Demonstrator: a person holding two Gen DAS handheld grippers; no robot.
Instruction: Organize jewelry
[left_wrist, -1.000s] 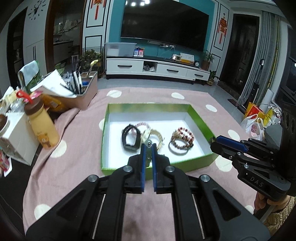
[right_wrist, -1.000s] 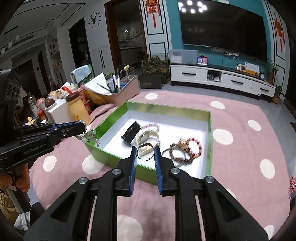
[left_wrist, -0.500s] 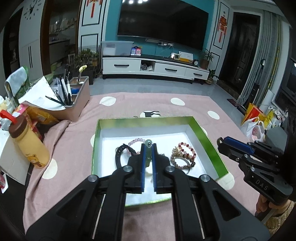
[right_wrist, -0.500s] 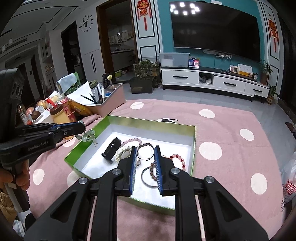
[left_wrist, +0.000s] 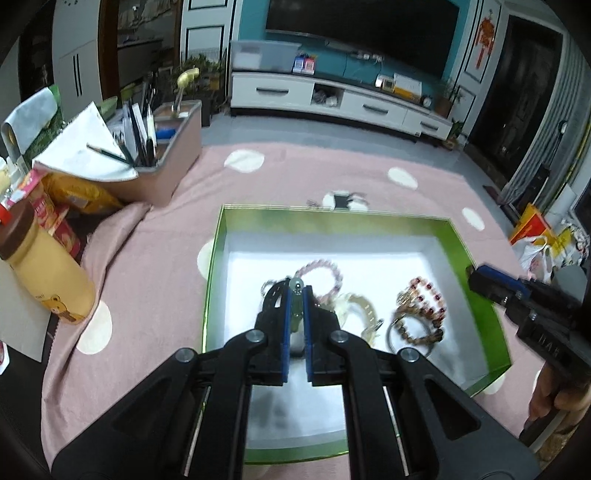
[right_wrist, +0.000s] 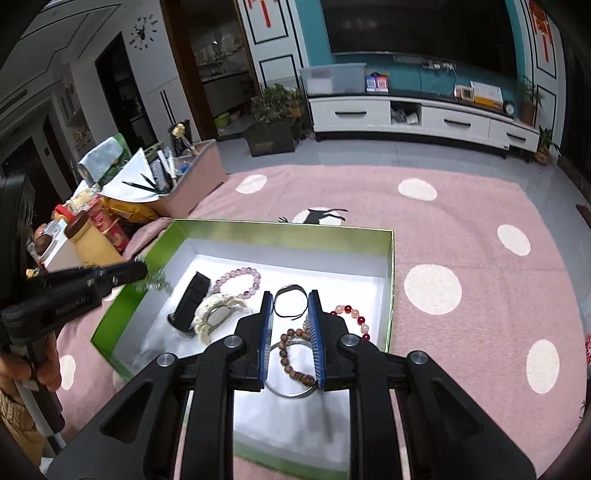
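A pink cloth with white dots (left_wrist: 155, 258) covered the table and spread out on every side of both grippers. On it, directly under and ahead of them, lay a shallow green box with a white floor (left_wrist: 458, 251), its near wall below the gripper arms. To the far left of the left gripper stood a tan bin of pens and papers (left_wrist: 173, 155) and a yellow bottle with a brown cap (left_wrist: 44, 273). The left gripper (left_wrist: 296, 295) hung over the left-middle of the box, its jaws closed on a small pale-green and silver trinket (left_wrist: 295, 291) that poked out past the tips; in the right wrist view the same trinket (right_wrist: 155, 280) dangled, blurred, from its tip over the box's left wall. The right gripper (right_wrist: 290, 306) hung over the box's middle with its jaws a little apart and nothing pinched between them. Ahead of the left gripper lay a pink bead bracelet (left_wrist: 325, 269), and just to its right a pale chunky bracelet (left_wrist: 358, 306). Farther right sat a heap of brown and red bead bracelets (left_wrist: 421, 306). Left of the right gripper lay a black watch band (right_wrist: 192, 302), beside the pale bracelet. A thin black cord loop (right_wrist: 291, 299) lay on the box floor just beyond the right gripper's tips, seen between them, and a string of brown beads (right_wrist: 291, 354) showed below, between its fingers.
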